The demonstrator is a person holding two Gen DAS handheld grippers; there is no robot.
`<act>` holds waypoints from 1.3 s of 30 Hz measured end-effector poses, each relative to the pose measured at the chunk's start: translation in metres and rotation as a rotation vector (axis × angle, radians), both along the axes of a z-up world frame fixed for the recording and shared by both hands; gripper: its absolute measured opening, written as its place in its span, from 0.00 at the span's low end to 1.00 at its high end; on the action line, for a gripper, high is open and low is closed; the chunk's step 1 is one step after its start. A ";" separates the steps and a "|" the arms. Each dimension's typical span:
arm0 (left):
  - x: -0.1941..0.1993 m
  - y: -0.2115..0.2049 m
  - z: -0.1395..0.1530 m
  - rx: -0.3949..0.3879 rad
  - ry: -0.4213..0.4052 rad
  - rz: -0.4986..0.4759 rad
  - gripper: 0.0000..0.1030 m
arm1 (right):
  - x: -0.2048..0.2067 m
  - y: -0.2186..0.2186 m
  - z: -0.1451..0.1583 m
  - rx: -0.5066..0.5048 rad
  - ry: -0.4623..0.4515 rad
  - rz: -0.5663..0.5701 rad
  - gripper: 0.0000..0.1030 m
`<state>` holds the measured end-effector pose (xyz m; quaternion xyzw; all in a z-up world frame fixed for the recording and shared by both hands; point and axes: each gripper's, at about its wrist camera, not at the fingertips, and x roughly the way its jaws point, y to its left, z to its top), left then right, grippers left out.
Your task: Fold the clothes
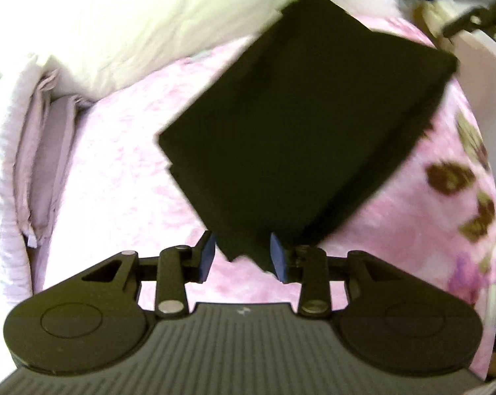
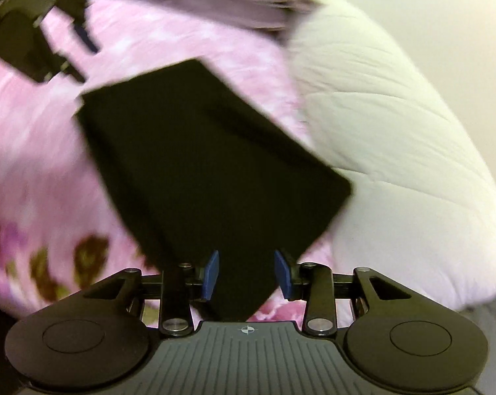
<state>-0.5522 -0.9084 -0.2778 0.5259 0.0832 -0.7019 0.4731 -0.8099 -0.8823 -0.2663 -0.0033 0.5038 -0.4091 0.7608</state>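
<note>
the black garment (image 1: 300,125) lies folded into a flat rectangle on the pink floral bedspread (image 1: 116,171), its far edge near the white quilt (image 1: 142,16). one near corner of the garment sits between the fingers of the left gripper (image 1: 243,256), which stand apart with pink cover showing in the gap, not pinching the cloth. in the right wrist view the opposite corner reaches between the blue pads of the right gripper (image 2: 247,275), also spread wide around it. a stack of pale folded linen (image 1: 40,151) lies at the left of the bed. both views are blurred.
</note>
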 end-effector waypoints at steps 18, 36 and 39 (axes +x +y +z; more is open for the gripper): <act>-0.033 -0.143 -0.050 0.121 0.028 0.012 0.33 | -0.005 -0.221 -0.077 0.058 -0.154 -0.161 0.26; -0.009 -0.209 -0.062 0.201 0.136 0.198 0.35 | -0.017 -0.213 -0.081 0.010 -0.062 -0.025 0.28; -0.002 -0.201 -0.049 0.189 0.133 0.229 0.34 | -0.025 -0.202 -0.063 0.017 -0.084 -0.042 0.28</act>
